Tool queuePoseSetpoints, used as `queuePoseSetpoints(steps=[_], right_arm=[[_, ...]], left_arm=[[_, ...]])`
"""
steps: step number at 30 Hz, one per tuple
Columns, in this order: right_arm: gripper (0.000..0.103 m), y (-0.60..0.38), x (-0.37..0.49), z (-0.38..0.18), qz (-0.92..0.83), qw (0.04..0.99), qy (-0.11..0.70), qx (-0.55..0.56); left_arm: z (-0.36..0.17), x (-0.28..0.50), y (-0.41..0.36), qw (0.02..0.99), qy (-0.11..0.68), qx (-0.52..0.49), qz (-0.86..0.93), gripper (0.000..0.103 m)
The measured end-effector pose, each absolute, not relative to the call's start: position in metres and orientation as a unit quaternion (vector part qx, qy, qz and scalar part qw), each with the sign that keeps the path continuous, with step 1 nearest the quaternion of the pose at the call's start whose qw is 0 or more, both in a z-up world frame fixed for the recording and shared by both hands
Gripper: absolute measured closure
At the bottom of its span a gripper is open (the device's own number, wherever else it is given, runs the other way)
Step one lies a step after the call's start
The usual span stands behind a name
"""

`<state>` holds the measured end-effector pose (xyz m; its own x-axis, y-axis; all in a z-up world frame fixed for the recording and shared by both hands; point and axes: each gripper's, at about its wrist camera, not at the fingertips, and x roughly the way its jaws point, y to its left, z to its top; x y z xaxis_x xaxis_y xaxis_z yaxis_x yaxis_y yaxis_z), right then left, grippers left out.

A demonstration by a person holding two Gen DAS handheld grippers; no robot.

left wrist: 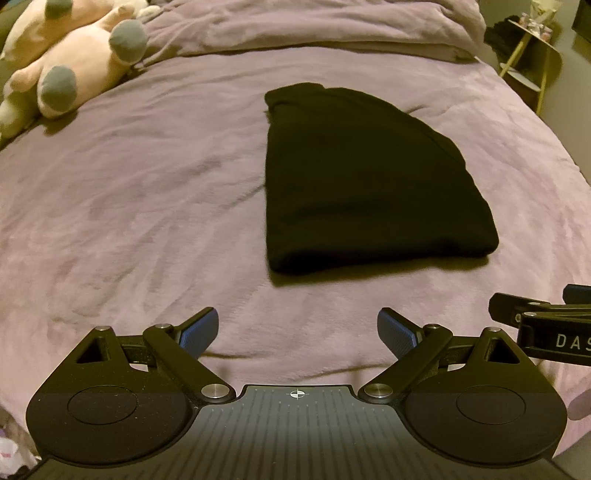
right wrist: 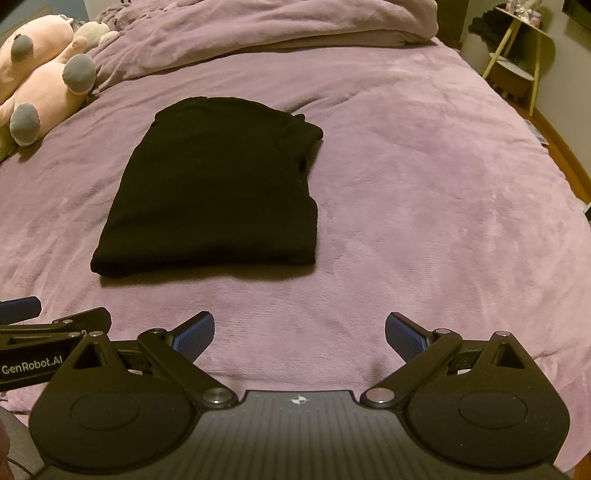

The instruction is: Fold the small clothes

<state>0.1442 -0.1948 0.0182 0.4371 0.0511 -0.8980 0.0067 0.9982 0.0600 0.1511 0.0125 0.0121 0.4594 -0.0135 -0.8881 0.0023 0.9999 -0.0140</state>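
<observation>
A black garment point(left wrist: 365, 184) lies folded into a compact stack on the purple bedspread point(left wrist: 147, 206). It also shows in the right wrist view point(right wrist: 218, 192). My left gripper point(left wrist: 297, 330) is open and empty, held near the bed's front edge, short of the garment and apart from it. My right gripper point(right wrist: 299, 334) is open and empty too, beside the left one and to the right of the garment's near edge. The right gripper's side shows at the right edge of the left wrist view point(left wrist: 546, 325). The left gripper's side shows at the left of the right wrist view point(right wrist: 44, 332).
A pink plush toy point(left wrist: 70, 62) with grey feet lies at the far left of the bed, also in the right wrist view point(right wrist: 44, 77). A bunched purple duvet point(right wrist: 266, 29) lies at the head. A small side table point(right wrist: 517, 62) stands off the bed's far right corner.
</observation>
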Motion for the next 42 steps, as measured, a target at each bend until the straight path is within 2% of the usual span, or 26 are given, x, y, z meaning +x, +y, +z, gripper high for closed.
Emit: queuePoseSetpoints(steps=[42], right_arm=[[0.004, -0.1932, 0.1430, 0.0170, 0.004, 0.853, 0.522, 0.009]], left_arm=[[0.0128, 0.1515, 0.0123, 0.860, 0.511, 0.000, -0.001, 0.005]])
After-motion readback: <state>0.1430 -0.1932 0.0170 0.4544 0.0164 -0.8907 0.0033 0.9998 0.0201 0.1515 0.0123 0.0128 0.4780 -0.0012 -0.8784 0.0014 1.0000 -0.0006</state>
